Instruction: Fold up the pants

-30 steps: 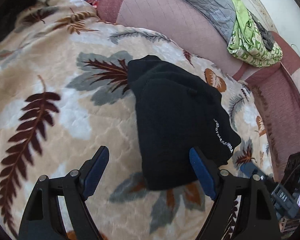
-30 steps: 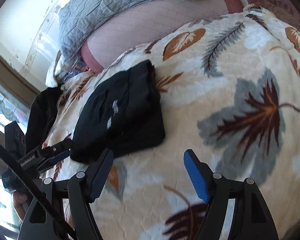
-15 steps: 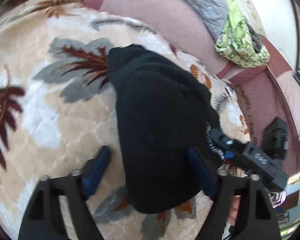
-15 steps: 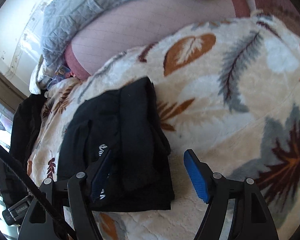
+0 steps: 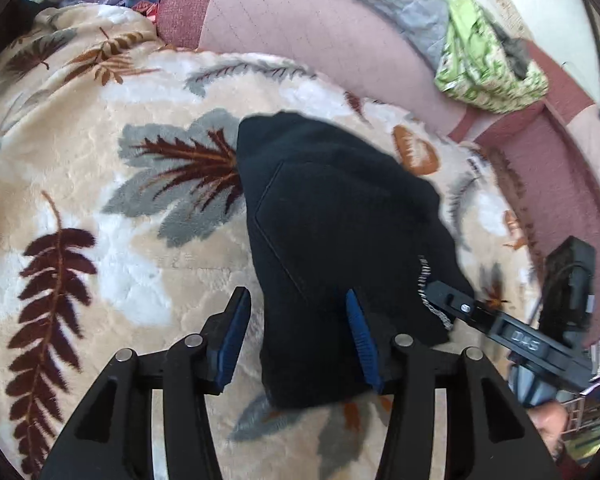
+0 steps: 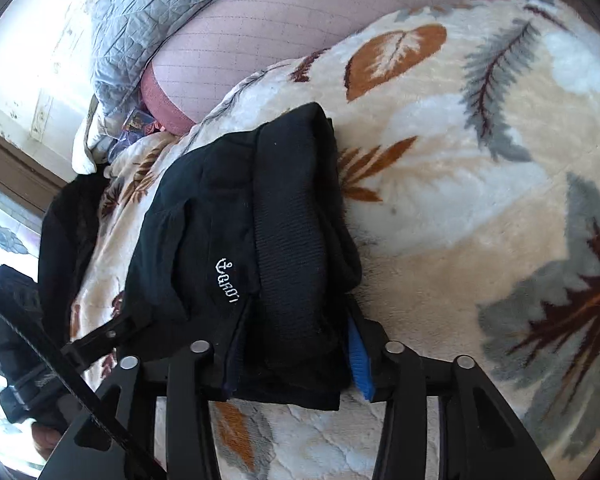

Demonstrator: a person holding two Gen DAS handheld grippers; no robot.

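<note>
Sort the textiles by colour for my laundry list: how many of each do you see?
Black: 2, the folded pants and a dark garment at the bed's edge
Leaf-print cream: 1, the blanket
Grey: 1, the quilt
Green patterned: 1, the cloth
Pink: 1, the sheet
Total: 6

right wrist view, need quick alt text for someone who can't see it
Folded black pants lie on a cream blanket with a leaf print, their near end between the closing jaws of the right gripper. The left gripper reaches the bundle's left edge; a pink sheet lies behind.
</note>
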